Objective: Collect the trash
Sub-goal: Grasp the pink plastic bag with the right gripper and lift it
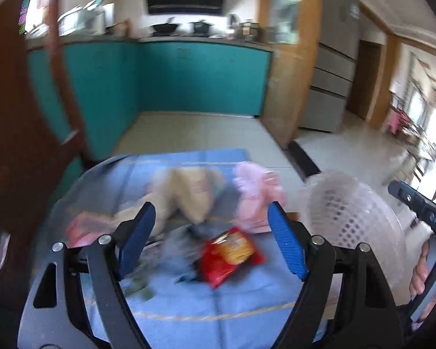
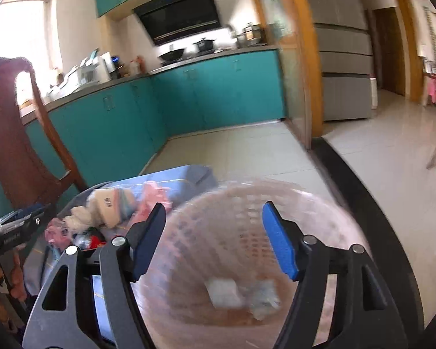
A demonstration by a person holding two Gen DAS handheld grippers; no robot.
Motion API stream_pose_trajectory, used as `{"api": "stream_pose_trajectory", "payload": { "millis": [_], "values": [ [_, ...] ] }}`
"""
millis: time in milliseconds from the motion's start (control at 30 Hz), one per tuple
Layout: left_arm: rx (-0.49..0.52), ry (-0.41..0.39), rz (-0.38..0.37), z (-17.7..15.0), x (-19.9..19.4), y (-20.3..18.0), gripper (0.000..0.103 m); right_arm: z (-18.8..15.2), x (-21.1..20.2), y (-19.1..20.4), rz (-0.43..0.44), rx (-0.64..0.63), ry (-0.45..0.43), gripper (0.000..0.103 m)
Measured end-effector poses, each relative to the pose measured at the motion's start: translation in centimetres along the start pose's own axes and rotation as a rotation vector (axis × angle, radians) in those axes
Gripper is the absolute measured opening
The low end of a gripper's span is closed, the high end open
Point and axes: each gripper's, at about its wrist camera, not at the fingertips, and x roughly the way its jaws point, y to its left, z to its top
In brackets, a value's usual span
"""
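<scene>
From the left wrist camera, the left gripper [image 1: 210, 232] hangs over a table covered with a blue cloth [image 1: 232, 299], its blue-padded jaws spread wide and holding nothing. Just ahead of and below the gap between the jaws lies a red snack packet [image 1: 228, 254]. Further ahead sit a beige bag [image 1: 189, 195] and, nearer the right jaw, a pink bag [image 1: 255, 195]; all are blurred. Off to the right of the right jaw stands a white mesh basket [image 1: 348, 212], and beyond it part of the other tool shows, with a hand [image 1: 424, 270] on it.

From the right wrist camera, the right gripper [image 2: 213, 238] hovers directly above the basket [image 2: 328, 212], jaws wide and empty. Down inside, between the jaws, lie two pale crumpled scraps [image 2: 223, 292]. To the left of the left jaw is the cloth-covered table with the beige bag [image 2: 107, 203], pink bag [image 2: 152, 199] and red packet [image 2: 97, 240].
</scene>
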Motion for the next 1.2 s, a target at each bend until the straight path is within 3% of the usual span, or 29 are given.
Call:
{"api": "stream_pose_trajectory", "payload": {
  "millis": [167,300,467,567,667,700,733,767,933,1200],
  "values": [
    [-0.079,0.039,0.049,-1.0,-1.9,3.5,0.08,3.7,8.3,5.9,0.12,-0.023,0.16,0.068],
    [-0.075,0.056,0.095,-2.1,-3.3,4.5,0.08,3.7,15.2,9.6,0.041,-0.102,0.284,0.068],
    [-0.101,0.072,0.138,-2.5,-3.7,5.8,0.081,2.2,19.0,10.8,-0.018,-0.085,0.421,0.069],
    [-0.1,0.078,0.143,-2.5,-3.8,5.8,0.081,1.3,19.9,11.6,-0.1,-0.147,0.437,0.069],
    [-0.082,0.081,0.153,-2.7,-4.1,5.8,0.081,0.4,20.5,12.0,-0.12,-0.175,0.463,0.068],
    [-0.08,0.081,0.153,-2.7,-4.2,5.8,0.081,0.1,20.6,11.9,-0.12,-0.176,0.471,0.062],
    [-0.081,0.081,0.152,-2.7,-4.2,5.8,0.081,-0.1,20.7,12.0,-0.119,-0.177,0.477,0.047],
    [-0.083,0.081,0.152,-2.7,-4.3,5.8,0.081,-0.2,20.6,12.0,-0.099,-0.176,0.479,0.039],
    [-0.094,0.08,0.16,-2.7,-4.5,5.9,0.081,-0.1,19.5,11.8,-0.03,-0.142,0.476,0.014],
    [-0.13,0.113,0.154,-3.5,-2.8,6.3,0.081,1.7,14.2,10.6,0.042,-0.102,0.361,0.013]
  ]
}}
